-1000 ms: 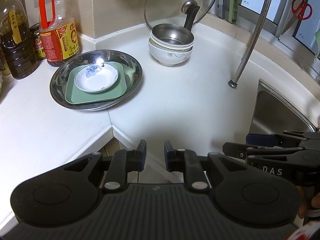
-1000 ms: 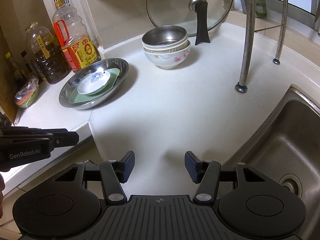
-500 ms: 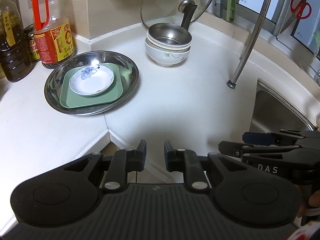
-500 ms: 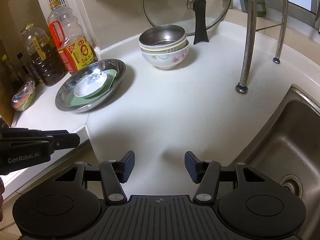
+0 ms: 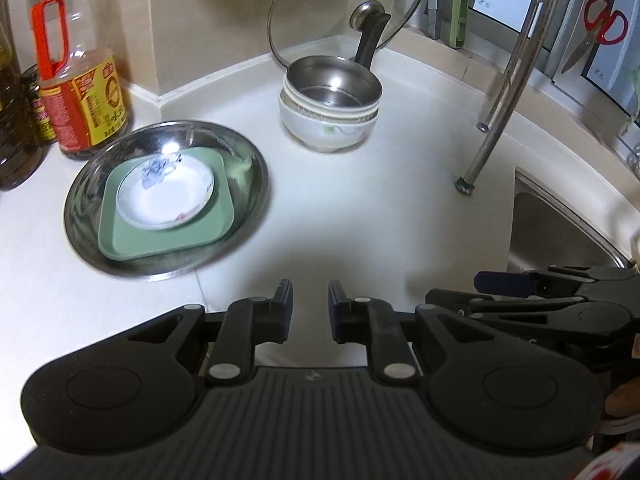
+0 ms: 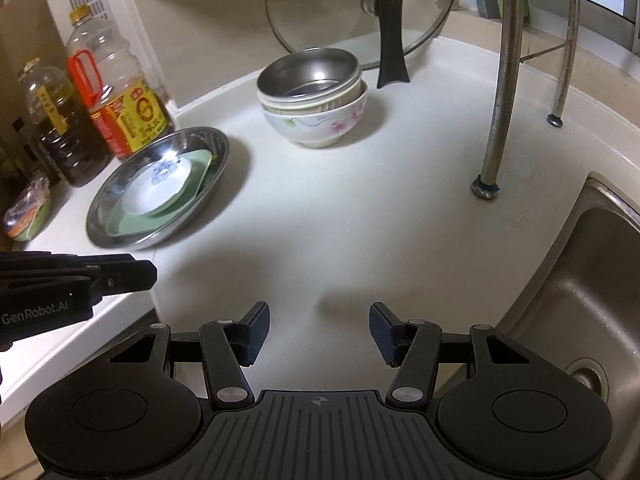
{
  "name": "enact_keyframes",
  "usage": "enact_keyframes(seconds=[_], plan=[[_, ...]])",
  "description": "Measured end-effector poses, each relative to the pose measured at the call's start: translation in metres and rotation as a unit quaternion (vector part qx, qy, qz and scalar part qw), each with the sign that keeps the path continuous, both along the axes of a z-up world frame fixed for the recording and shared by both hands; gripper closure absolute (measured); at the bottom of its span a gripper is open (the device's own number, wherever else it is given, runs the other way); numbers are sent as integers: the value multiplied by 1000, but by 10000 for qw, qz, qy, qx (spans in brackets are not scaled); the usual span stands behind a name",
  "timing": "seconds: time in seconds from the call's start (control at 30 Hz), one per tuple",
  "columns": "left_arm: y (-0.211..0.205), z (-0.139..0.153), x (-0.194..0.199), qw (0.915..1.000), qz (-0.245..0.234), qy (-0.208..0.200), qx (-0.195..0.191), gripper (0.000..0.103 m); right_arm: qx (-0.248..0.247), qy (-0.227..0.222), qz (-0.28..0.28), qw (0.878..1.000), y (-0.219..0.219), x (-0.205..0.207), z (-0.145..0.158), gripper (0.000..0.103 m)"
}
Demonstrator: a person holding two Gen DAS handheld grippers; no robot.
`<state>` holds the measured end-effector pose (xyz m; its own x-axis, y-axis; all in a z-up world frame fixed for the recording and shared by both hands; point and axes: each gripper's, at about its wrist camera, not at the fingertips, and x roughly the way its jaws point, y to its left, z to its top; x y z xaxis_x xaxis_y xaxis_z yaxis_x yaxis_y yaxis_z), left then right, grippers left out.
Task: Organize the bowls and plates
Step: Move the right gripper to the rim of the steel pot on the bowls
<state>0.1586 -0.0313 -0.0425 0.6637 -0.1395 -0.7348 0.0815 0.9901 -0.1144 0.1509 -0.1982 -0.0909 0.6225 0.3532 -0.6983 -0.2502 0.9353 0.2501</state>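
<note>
A wide steel plate [image 5: 256, 184] [image 6: 218, 160] lies at the left of the white counter, holding a green square plate [image 5: 168, 240] [image 6: 132, 220] with a small white flowered dish [image 5: 168, 196] [image 6: 156, 188] on top. Behind it, a steel bowl [image 5: 332, 88] [image 6: 308, 76] is nested in a floral ceramic bowl [image 5: 328, 132] [image 6: 316, 124]. My left gripper [image 5: 310, 292] [image 6: 136, 268] hovers over the counter's front edge, its jaws nearly together with nothing between them. My right gripper [image 6: 320, 316] [image 5: 456, 292] is beside it, open and empty.
Oil bottles [image 5: 76, 68] [image 6: 116, 100] stand at the far left against the wall. A glass lid [image 5: 344, 12] [image 6: 360, 4] leans in the corner. A rack leg [image 5: 464, 186] [image 6: 486, 190] stands beside the steel sink [image 6: 580, 300]. Red scissors [image 5: 600, 28] hang at the window.
Both grippers have moved forward over the counter toward the dishes, which now look larger and nearer. Neither gripper's jaws have changed.
</note>
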Motion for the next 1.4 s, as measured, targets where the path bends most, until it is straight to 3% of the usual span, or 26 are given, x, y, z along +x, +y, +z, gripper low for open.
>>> enact_keyframes(seconds=[0.37,0.57,0.77,1.4], plan=[[9,12,71,9996,-86,-281,-17,86,21,-373,-403,9985,-7,59,20,47],[9,24,114,9984,-34,-564,-94,74,55,-664,-576,9961,-7,99,40,47],[9,34,154,9970,19,-764,-135,72,107,-863,-671,9939,-3,137,53,47],[-3,9,240,9989,62,-432,152,71,213,-521,-675,9961,4,228,29,48]])
